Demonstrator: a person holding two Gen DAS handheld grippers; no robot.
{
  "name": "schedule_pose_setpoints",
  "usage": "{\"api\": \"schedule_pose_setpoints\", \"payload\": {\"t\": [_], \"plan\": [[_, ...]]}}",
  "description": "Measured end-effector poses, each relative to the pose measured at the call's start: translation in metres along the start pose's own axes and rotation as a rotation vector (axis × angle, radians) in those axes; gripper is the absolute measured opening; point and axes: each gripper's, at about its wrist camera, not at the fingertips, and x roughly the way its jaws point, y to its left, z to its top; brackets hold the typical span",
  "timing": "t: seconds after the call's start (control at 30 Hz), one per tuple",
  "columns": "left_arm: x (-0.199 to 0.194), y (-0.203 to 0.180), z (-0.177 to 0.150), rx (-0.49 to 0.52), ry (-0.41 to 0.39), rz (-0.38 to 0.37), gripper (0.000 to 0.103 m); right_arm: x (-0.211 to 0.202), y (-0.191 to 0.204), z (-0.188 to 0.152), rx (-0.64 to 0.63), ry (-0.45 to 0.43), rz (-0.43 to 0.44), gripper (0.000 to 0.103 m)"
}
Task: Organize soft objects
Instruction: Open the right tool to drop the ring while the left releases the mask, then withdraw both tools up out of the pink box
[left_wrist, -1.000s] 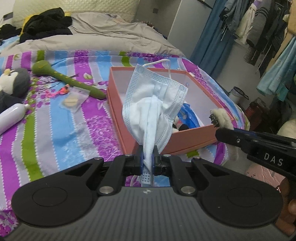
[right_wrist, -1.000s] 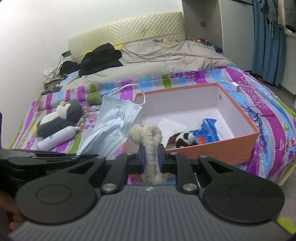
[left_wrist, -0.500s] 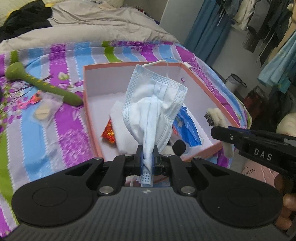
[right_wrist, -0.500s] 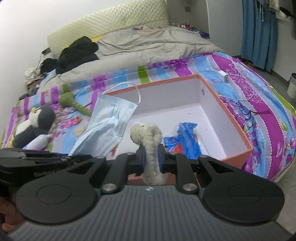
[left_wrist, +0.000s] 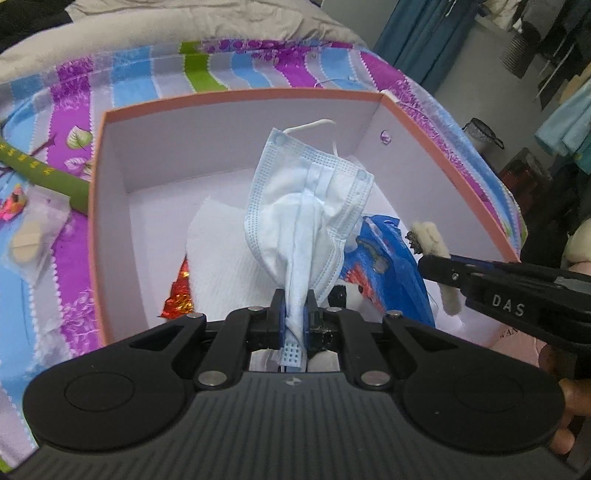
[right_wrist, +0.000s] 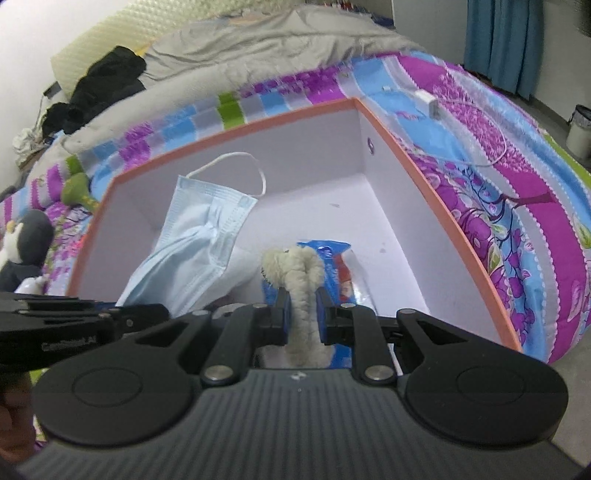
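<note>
Left gripper (left_wrist: 294, 310) first: from its own camera we've got it pinched tight on the bunched middle of a blue face mask (left_wrist: 310, 206), which sticks up over the open pink box (left_wrist: 110, 229). Looking down into the box we can already see a white tissue (left_wrist: 221, 251), a blue snack packet (left_wrist: 388, 266) and a red foil wrapper (left_wrist: 179, 291) on the floor, so some sorting looks done. Out on the striped bedspread (left_wrist: 66, 288) to the left there's a green stick-like thing (left_wrist: 40, 173) and a small clear packet (left_wrist: 33, 236), both not boxed yet.

Over to the right wrist view: the right gripper (right_wrist: 302, 312) is clamped on a fuzzy cream scrunchie (right_wrist: 299, 273), also hanging above the box interior, just beside the mask. Off to the left on the bed sits a grey penguin plush (right_wrist: 26, 243), still outside.

So we reckon we're mid-way: two soft items are over the box and only need letting go, and the plush looks like the obvious one left after that.
</note>
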Motion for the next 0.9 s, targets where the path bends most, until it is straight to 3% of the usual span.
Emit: {"api": "schedule_pose_setpoints", "payload": {"t": [0.17, 0.2, 0.27, 0.3, 0.33, 0.9], "plan": [[0.020, -0.006, 0.005, 0.016, 0.022, 0.005, 0.011, 0.012, -0.010, 0.000, 0.017, 0.020, -0.005, 0.022], [0.020, -0.008, 0.006, 0.019, 0.019, 0.010, 0.012, 0.012, -0.012, 0.000, 0.021, 0.026, -0.007, 0.027], [0.019, -0.008, 0.006, 0.015, 0.021, 0.018, 0.021, 0.012, -0.015, 0.000, 0.032, 0.029, -0.006, 0.039], [0.018, -0.008, 0.005, 0.014, 0.019, 0.020, 0.030, 0.011, -0.016, 0.000, 0.038, 0.026, -0.005, 0.047], [0.016, -0.009, 0.004, 0.014, 0.015, 0.024, 0.035, 0.008, -0.017, -0.001, 0.040, 0.021, -0.006, 0.049], [-0.085, -0.022, -0.027, 0.037, -0.136, 0.033, 0.035, -0.070, 0.009, -0.024, 0.020, -0.075, 0.040, 0.049]]}}
